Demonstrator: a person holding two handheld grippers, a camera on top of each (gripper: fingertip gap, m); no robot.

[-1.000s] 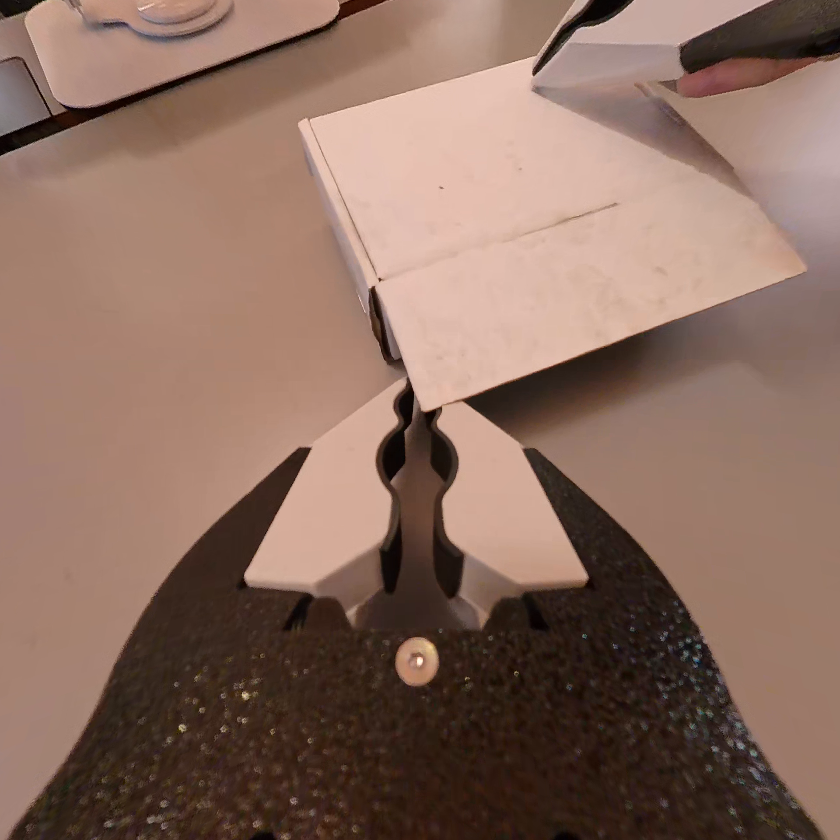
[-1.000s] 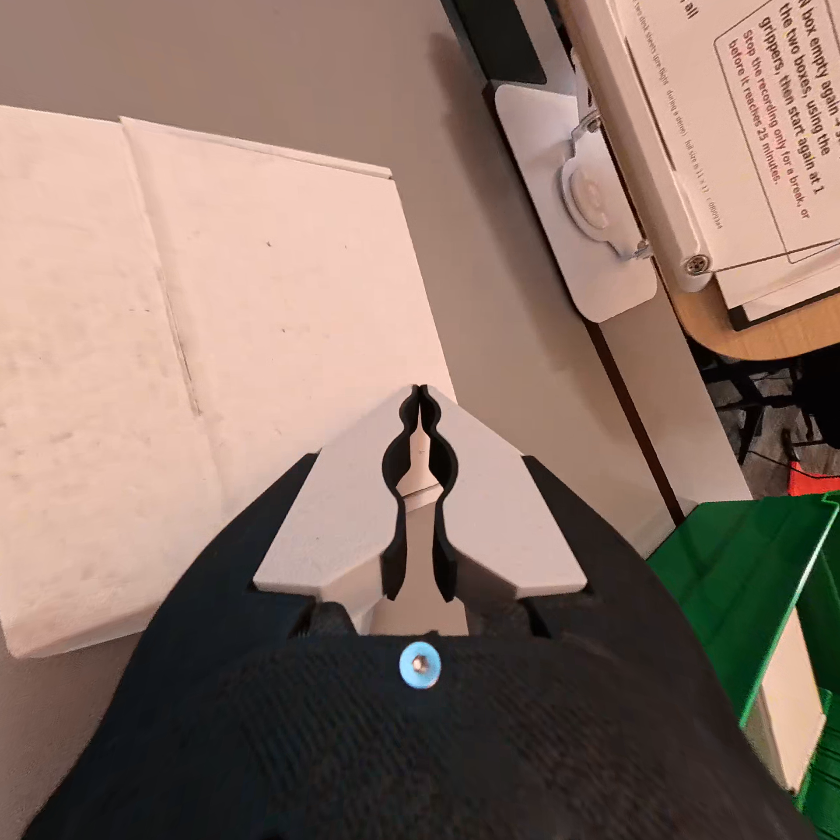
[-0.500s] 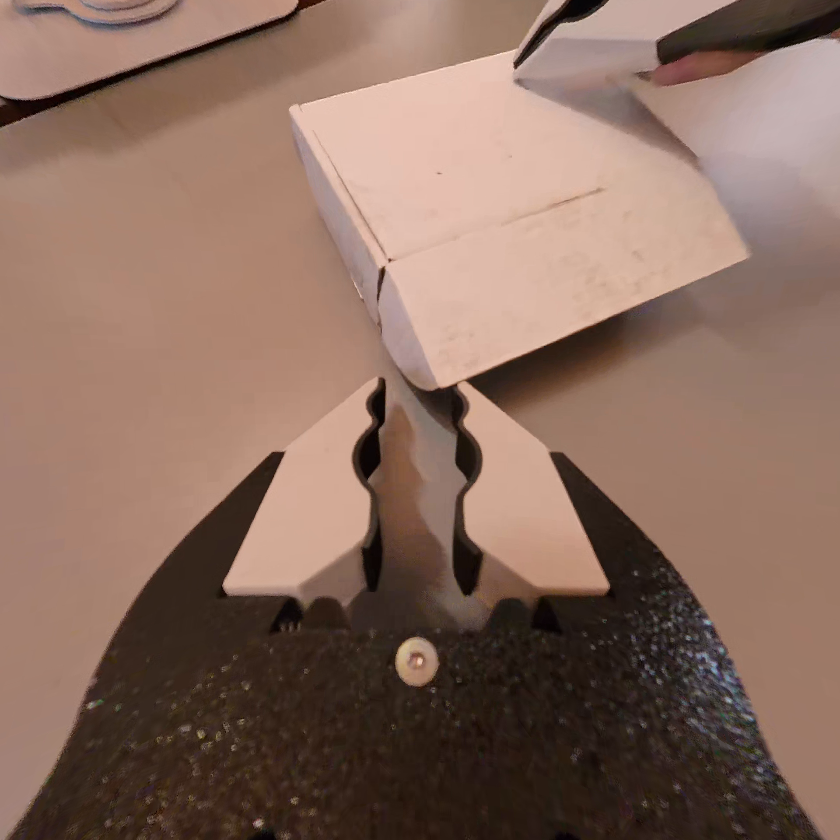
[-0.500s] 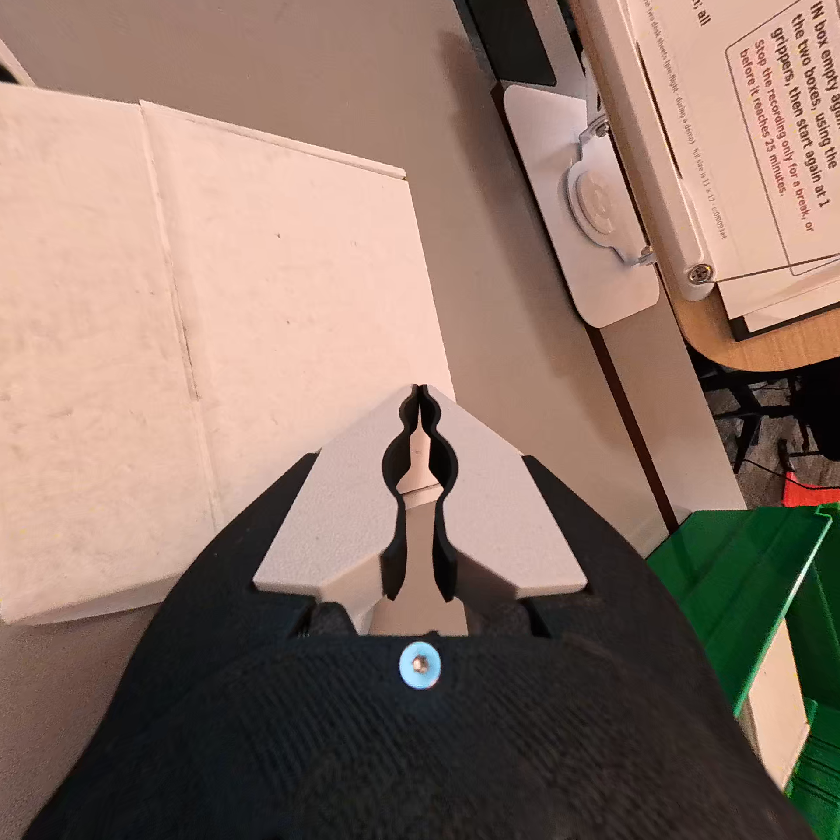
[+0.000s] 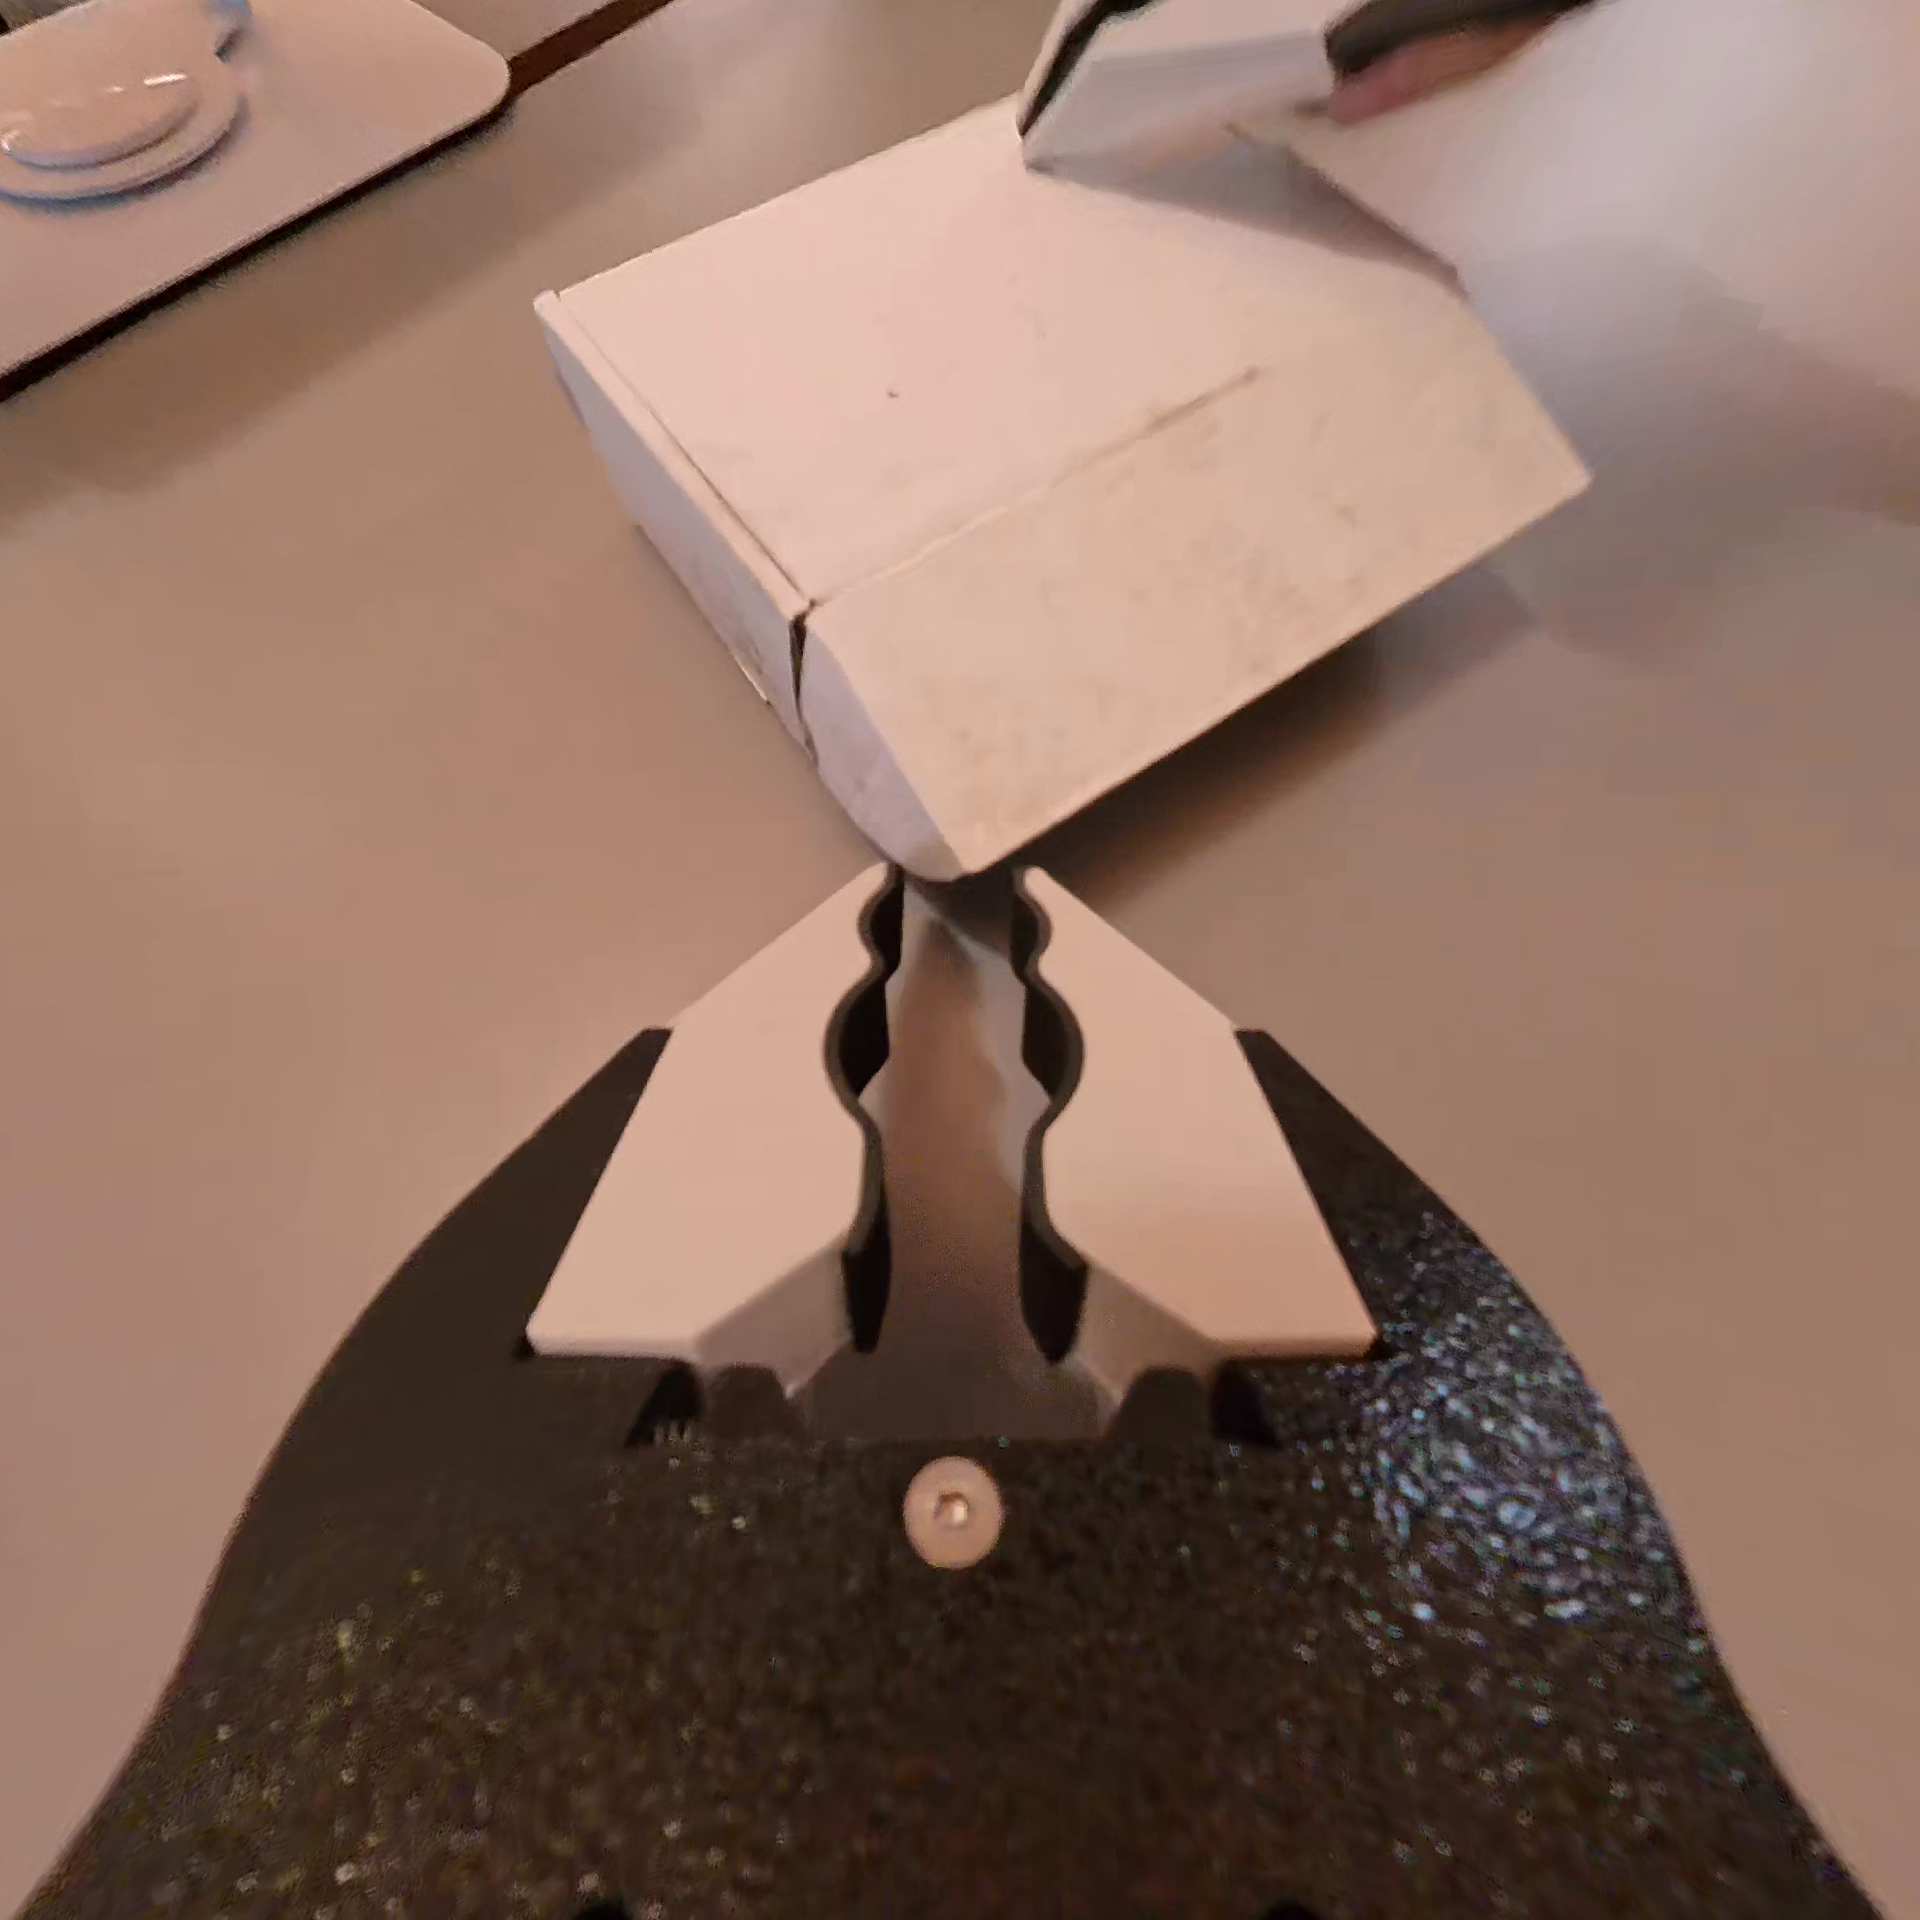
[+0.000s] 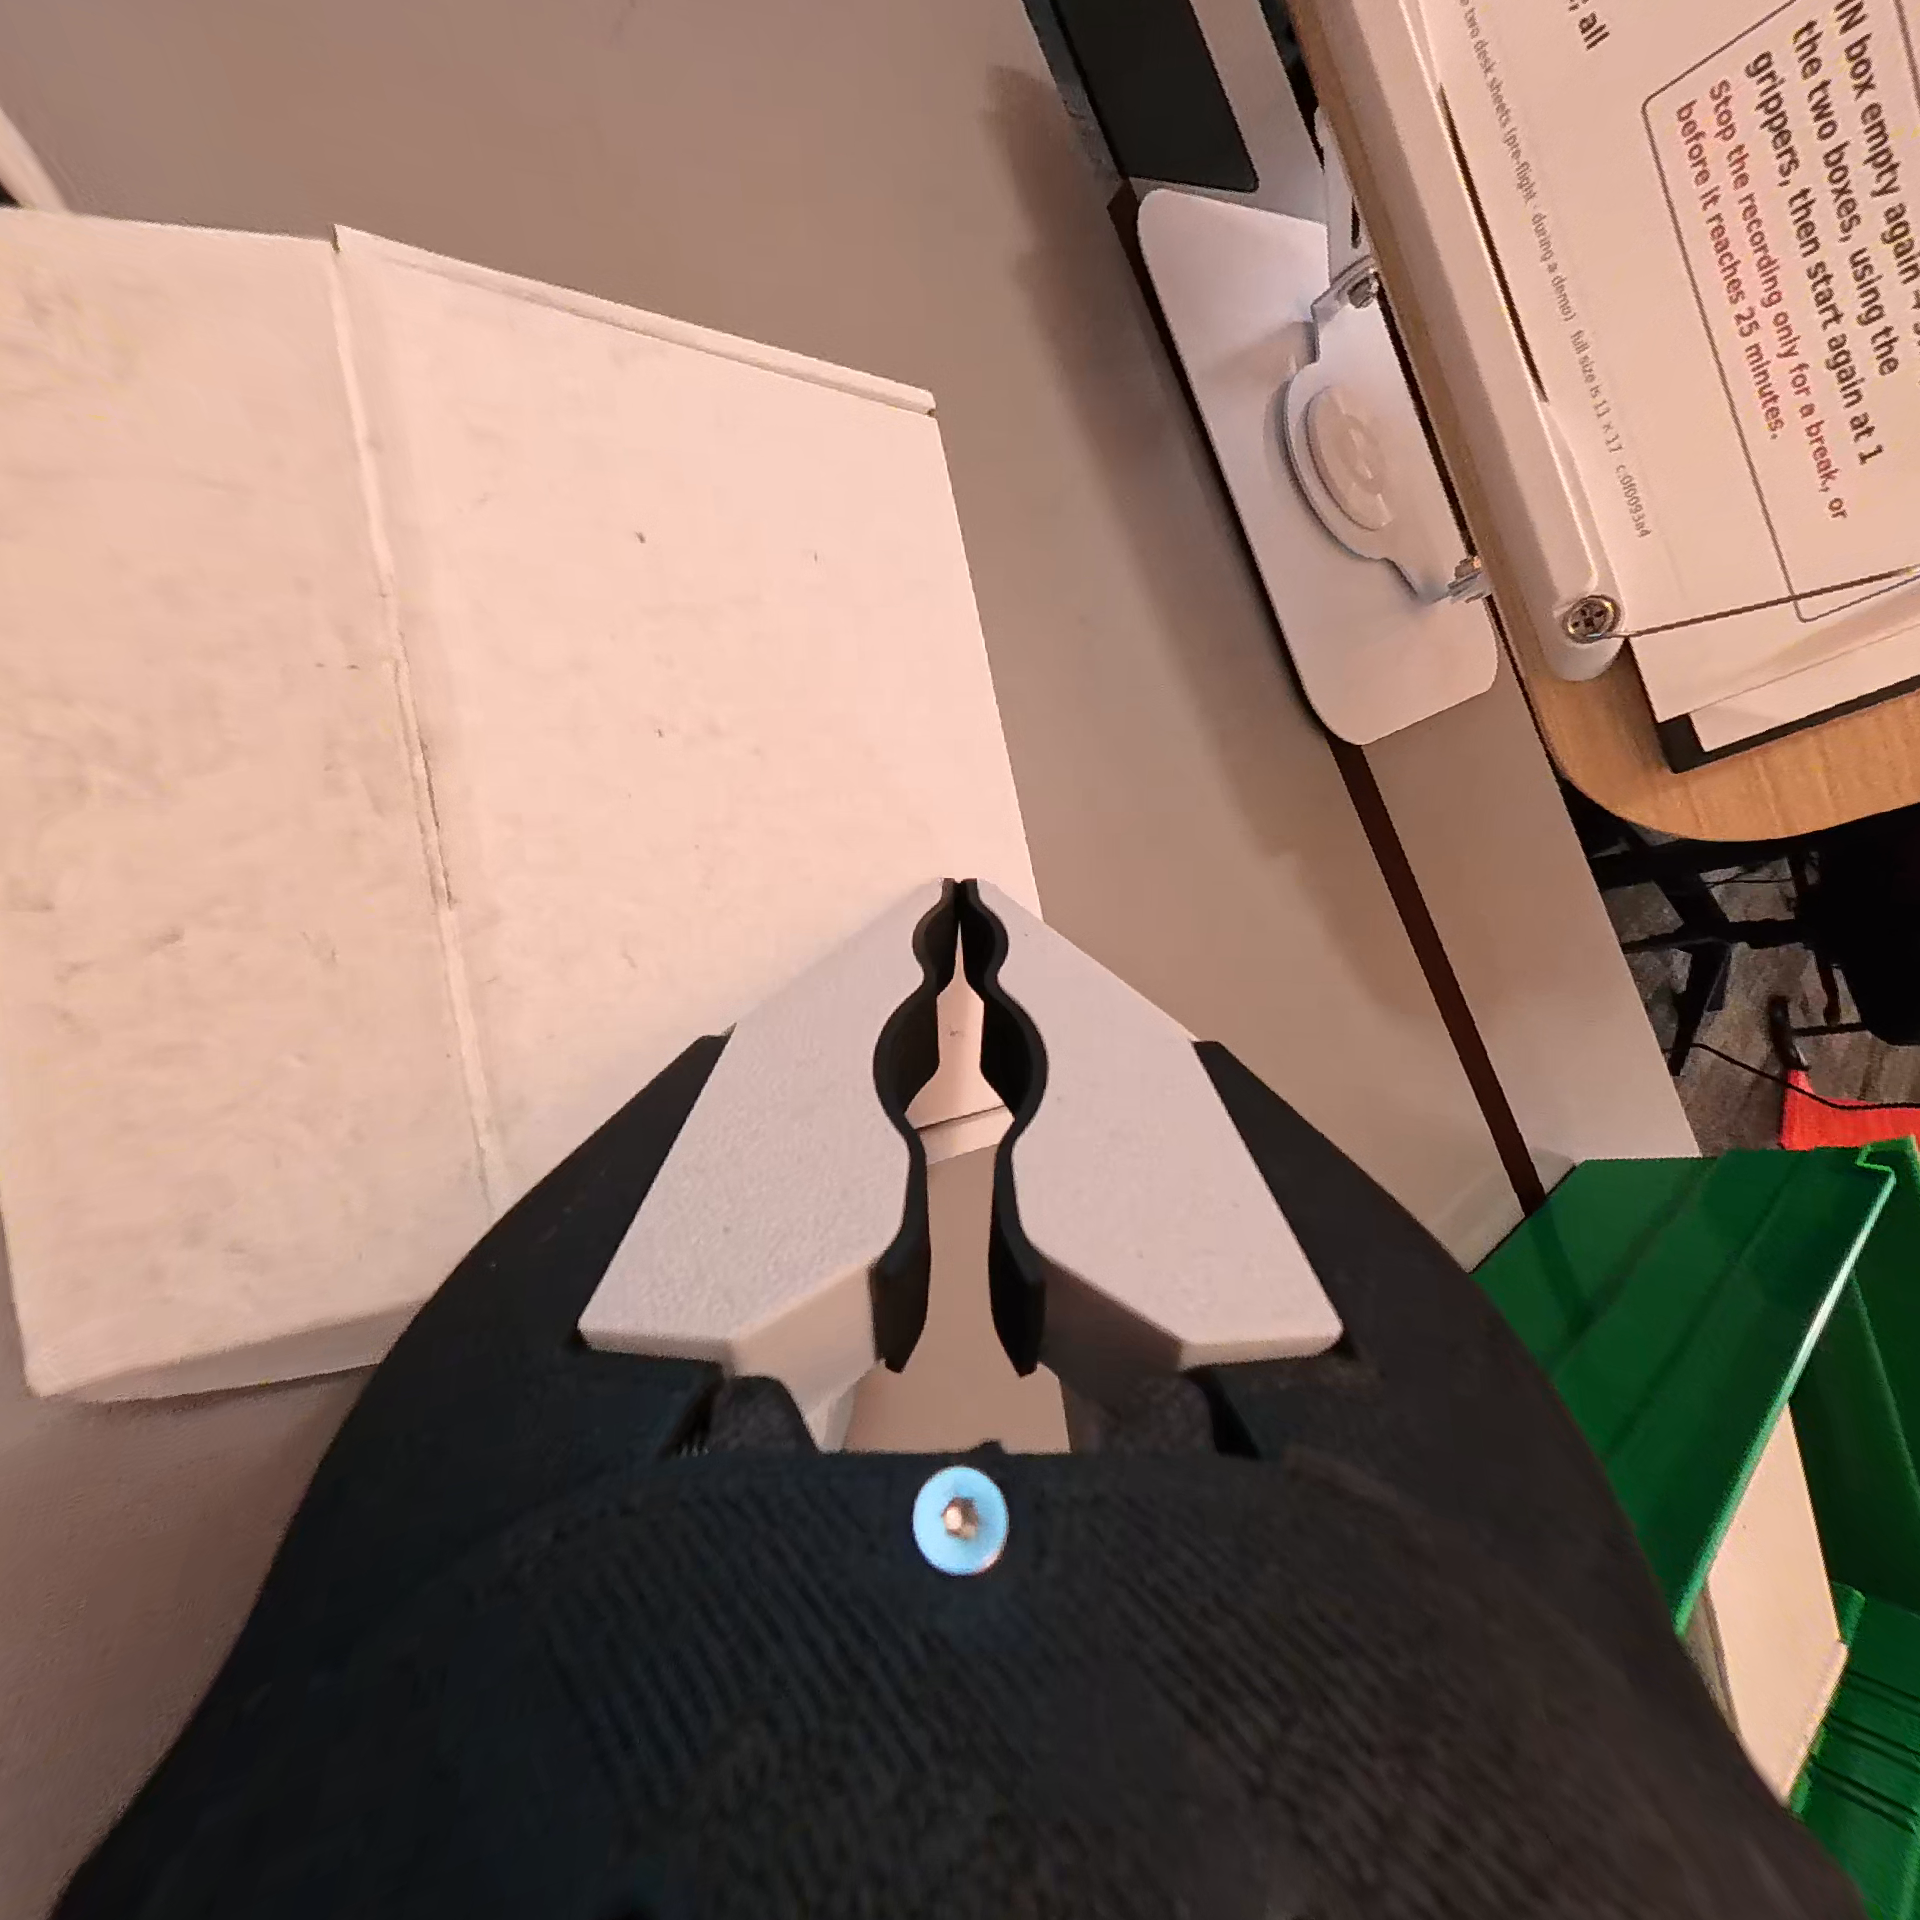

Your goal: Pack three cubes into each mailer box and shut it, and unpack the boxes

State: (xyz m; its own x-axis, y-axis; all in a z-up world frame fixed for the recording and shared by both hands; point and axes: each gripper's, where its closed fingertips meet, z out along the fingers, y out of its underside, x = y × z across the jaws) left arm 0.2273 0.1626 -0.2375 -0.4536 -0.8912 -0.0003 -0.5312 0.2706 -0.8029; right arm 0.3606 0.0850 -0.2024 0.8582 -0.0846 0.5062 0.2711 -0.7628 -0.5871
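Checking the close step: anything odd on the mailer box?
The mailer box front flap isn't tucked; it sticks out past the front wall. Cardboard looks scuffed. The left hand-held gripper is open at the flap's corner.

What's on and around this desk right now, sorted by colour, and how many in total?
White: 3 - mailer box, flat stand base, printed sheet
Green: 1 - bin
Black-and-white: 2 - left gripper, right gripper
Total: 6

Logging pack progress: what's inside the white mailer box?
Cannot tell. The mailer box has its lid down, front flap untucked, so the inside is covered. The right gripper rests shut on top.
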